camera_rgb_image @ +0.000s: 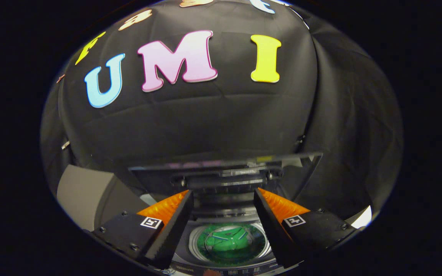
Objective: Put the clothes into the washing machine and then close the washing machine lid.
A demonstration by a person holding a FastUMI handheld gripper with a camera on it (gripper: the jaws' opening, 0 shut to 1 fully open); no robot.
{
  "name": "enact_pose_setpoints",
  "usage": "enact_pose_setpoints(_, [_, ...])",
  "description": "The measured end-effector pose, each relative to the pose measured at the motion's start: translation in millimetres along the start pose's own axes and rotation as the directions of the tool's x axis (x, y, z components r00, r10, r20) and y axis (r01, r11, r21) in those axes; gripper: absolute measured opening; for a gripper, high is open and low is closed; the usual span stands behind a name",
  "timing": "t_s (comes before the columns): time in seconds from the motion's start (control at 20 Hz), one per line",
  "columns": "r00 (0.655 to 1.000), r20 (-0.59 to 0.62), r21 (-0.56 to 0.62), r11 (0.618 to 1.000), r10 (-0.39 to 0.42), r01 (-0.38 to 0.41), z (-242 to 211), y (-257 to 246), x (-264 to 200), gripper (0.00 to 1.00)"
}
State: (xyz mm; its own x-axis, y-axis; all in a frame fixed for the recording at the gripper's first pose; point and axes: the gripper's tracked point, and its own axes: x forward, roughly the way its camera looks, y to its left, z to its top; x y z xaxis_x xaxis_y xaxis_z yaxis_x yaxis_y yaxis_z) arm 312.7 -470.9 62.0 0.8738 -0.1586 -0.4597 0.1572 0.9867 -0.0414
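My gripper (pixel 223 195) hangs open above the top-loading washing machine (pixel 228 264), with nothing between its fingers. Below and between the fingers I look down into the round drum (pixel 228 241), where a green garment (pixel 226 242) lies at the bottom. The machine's dark glass lid (pixel 225 170) stands raised just beyond the fingertips, tilted back toward the booth wall, with its hinge bar under it.
A grey boxy surface (pixel 86 191) sits to the left of the machine, beside the left finger. A white patch (pixel 363 218) shows past the right finger. The black cloth wall hangs close behind the lid.
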Motion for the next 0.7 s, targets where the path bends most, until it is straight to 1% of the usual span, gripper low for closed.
enact_pose_setpoints(0.1, [0.999,0.05,0.005,1.0,0.013,-0.013,32.8,3.8,8.4,0.99])
enact_pose_setpoints(0.15, [0.998,0.069,0.001,1.0,0.006,-0.006,43.6,2.9,14.7,1.0])
enact_pose_setpoints(0.25, [0.997,0.072,-0.02,1.0,-0.011,0.013,53.0,-1.6,28.9,1.0])
enact_pose_setpoints(0.5, [1.0,0.018,-0.071,0.997,-0.024,0.025,43.1,0.6,70.0,1.0])
enact_pose_setpoints(0.55, [0.999,0.009,-0.089,0.995,-0.036,0.037,39.6,-1.9,73.2,1.0])
enact_pose_setpoints(0.6, [1.0,0.0,-0.097,0.995,-0.028,0.028,36.9,-0.7,72.2,1.0])
enact_pose_setpoints(0.65, [0.999,0.009,-0.094,0.995,-0.039,0.04,40.8,-2.0,72.4,1.0])
enact_pose_setpoints(0.7, [0.999,0.001,-0.095,0.995,-0.042,0.042,36.9,-4.1,70.8,0.98])
